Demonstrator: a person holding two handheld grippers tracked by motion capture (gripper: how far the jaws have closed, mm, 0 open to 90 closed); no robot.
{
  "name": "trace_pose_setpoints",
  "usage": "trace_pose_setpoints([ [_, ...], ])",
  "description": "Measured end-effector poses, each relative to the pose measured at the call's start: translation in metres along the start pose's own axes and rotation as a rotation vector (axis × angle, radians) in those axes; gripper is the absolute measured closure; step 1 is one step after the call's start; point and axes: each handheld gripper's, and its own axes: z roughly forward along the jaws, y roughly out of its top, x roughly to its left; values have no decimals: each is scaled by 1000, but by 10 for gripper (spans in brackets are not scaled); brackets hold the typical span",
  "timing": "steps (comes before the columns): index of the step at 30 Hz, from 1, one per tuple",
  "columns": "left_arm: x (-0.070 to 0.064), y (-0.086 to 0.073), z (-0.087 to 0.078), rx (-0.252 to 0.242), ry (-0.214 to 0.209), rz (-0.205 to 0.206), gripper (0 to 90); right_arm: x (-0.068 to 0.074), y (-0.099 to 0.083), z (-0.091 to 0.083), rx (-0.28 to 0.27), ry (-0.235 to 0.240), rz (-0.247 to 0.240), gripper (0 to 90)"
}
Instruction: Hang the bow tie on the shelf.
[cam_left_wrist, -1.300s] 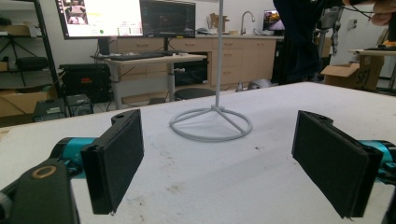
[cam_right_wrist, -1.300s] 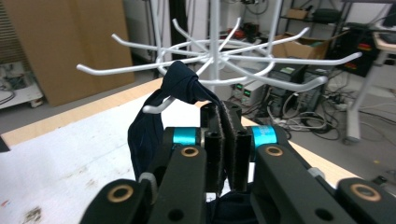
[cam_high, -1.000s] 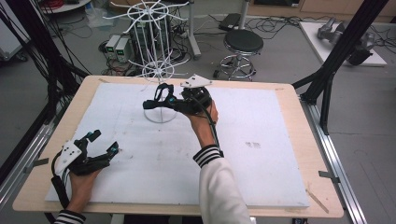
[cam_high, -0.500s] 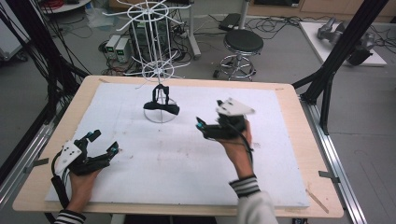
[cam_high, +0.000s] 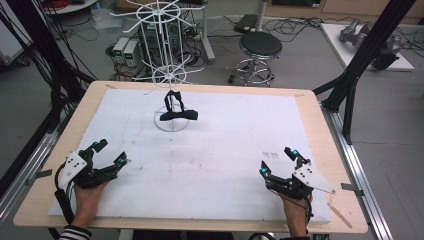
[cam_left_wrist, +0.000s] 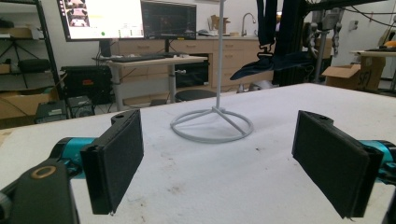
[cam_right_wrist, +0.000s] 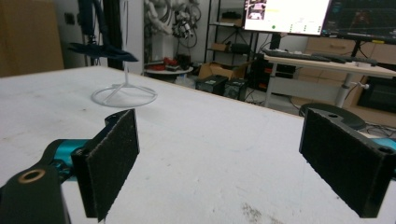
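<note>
Resting spot, left gripper (cam_high: 111, 152): we are seeing it lying low on the white mat (cam_high: 230, 150) near the front left corner of the table (cam_high: 307, 107), with the person's left hand (cam_high: 87, 197) wrapped around its rear.
Fingers, left: we are finding both black pads (cam_left_wrist: 116, 161) standing wide apart, with bare mat between them and nothing gripped.
Resting spot, right gripper (cam_high: 279, 161): we are seeing it lying low on the mat near the front right corner, the right hand (cam_high: 296, 210) behind it, and its grey three-cornered plate (cam_high: 315, 179) facing up.
Fingers, right: we are finding its pads (cam_right_wrist: 112, 156) spread wide too, holding nothing.
Gap between grippers: we are seeing them well apart, one at each front corner.
Wire stand (cam_high: 170, 75): we are seeing a white wire rack standing upright on its ring base (cam_left_wrist: 212, 126) toward the far middle of the mat, well away from both grippers.
Black item (cam_high: 177, 107): we are seeing a dark strapped piece hanging on the stand's pole just above the base; we cannot tell exactly what it is.
Mat surface: we are noticing small dark marks (cam_high: 272, 155) just ahead of the right gripper.
Background: we are seeing a round black stool (cam_high: 260, 47) on the floor beyond the table's far edge.
</note>
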Motion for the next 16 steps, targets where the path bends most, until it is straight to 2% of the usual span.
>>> trace_pose_setpoints([
  [5, 0, 0, 0, -6, 2, 3, 169, -4, -17, 2, -63, -1, 99, 112],
  [10, 0, 0, 0, -4, 0, 2, 169, -4, -24, 6, -61, -1, 95, 112],
  [13, 0, 0, 0, -4, 1, 1, 169, 0, -24, 7, -54, 6, 43, 112],
  [16, 0, 0, -1, -4, 3, 1, 169, 2, -24, 7, -45, 2, 41, 112],
])
